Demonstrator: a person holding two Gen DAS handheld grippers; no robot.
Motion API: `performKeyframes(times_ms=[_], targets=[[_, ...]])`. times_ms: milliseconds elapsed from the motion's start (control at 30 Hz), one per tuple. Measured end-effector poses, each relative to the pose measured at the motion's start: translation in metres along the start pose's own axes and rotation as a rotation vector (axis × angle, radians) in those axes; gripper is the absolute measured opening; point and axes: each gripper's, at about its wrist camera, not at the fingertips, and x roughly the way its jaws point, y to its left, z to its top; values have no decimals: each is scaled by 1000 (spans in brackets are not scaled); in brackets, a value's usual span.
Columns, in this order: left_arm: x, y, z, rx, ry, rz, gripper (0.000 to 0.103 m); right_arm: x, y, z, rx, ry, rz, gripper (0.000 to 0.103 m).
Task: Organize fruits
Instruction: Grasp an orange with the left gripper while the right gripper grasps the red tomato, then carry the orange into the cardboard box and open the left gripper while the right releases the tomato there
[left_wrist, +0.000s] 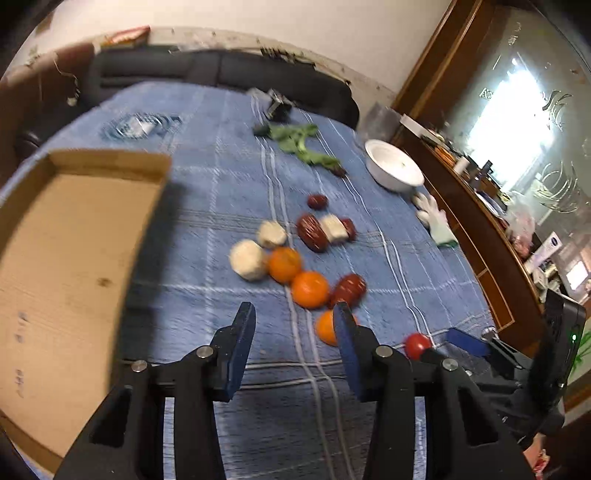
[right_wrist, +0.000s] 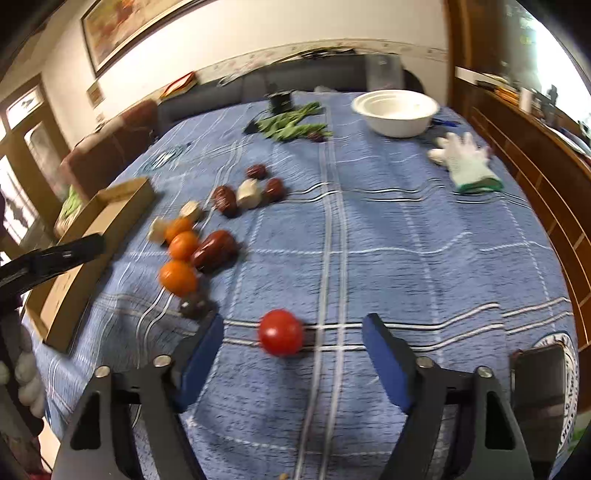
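Observation:
Fruits lie on a blue checked tablecloth (left_wrist: 207, 236). In the left wrist view three oranges (left_wrist: 309, 289) sit just past my open, empty left gripper (left_wrist: 293, 321), with red dates (left_wrist: 311, 232) and pale chunks (left_wrist: 248, 259) beyond. A red tomato (right_wrist: 280, 332) lies on the cloth between the open jaws of my right gripper (right_wrist: 293, 332), near the fingertips; the jaws do not touch it. The tomato also shows in the left wrist view (left_wrist: 417, 345), next to the right gripper's finger (left_wrist: 467, 341). An open cardboard box (left_wrist: 62, 266) stands left of the fruit.
A white bowl (right_wrist: 397, 110) stands at the far right of the table, a white glove (right_wrist: 465, 162) near it. Green leaves (right_wrist: 291, 123) lie at the far middle. A phone (right_wrist: 541, 384) lies at the near right. A wooden cabinet runs along the right edge.

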Motion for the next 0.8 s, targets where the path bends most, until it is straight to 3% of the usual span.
performKeyframes(times_ms=[233, 567, 667, 800], targets=[[26, -20, -2, 34, 65, -63, 42, 13, 12, -4, -65, 35, 4, 75], [67, -34, -7, 62, 148, -54, 42, 20, 7, 0, -59, 47, 26, 62], [69, -37, -10, 84, 135, -35, 36, 23, 8, 0, -65, 51, 21, 55], [64, -31, -10, 59, 122, -34, 32, 27, 7, -3, -60, 66, 18, 32]])
